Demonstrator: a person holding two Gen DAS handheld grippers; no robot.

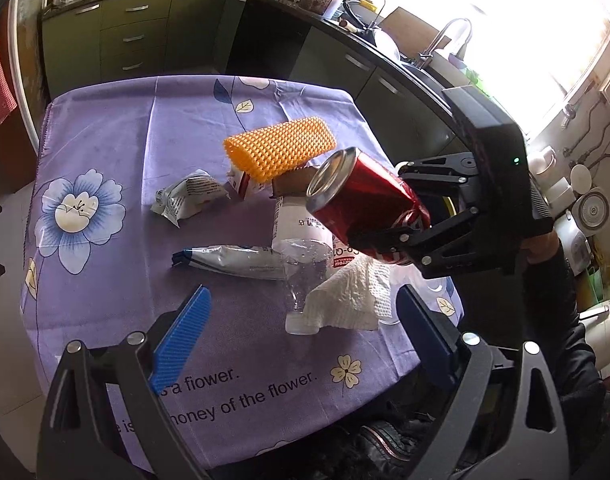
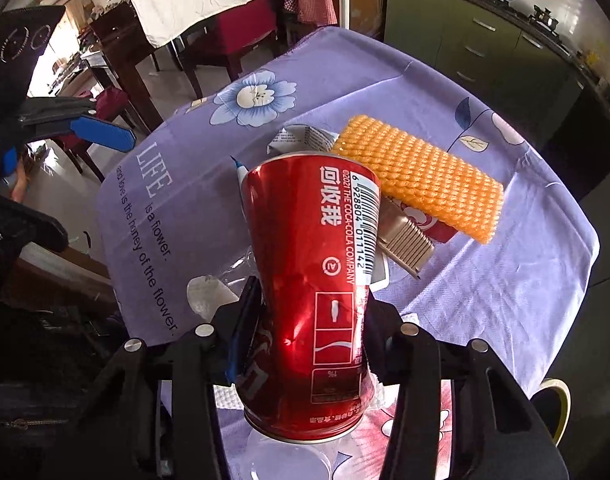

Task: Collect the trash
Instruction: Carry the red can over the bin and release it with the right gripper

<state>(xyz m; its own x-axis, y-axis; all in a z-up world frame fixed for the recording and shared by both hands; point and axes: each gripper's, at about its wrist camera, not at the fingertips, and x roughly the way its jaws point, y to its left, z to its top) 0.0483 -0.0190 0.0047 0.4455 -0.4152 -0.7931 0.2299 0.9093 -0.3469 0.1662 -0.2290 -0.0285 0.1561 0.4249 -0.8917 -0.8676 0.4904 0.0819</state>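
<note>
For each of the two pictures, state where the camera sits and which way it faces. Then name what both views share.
Left wrist: on the open left gripper, looking down across the purple tablecloth towards the kitchen; its blue fingers show.
Right wrist: on the right gripper, looking down along the red can clamped in it.
Shared: can, orange mesh sleeve, tablecloth.

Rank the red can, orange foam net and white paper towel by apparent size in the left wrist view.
1. Red can, though it is held up nearer the camera.
2. Orange foam net and white paper towel look alike; not ranked.
</note>
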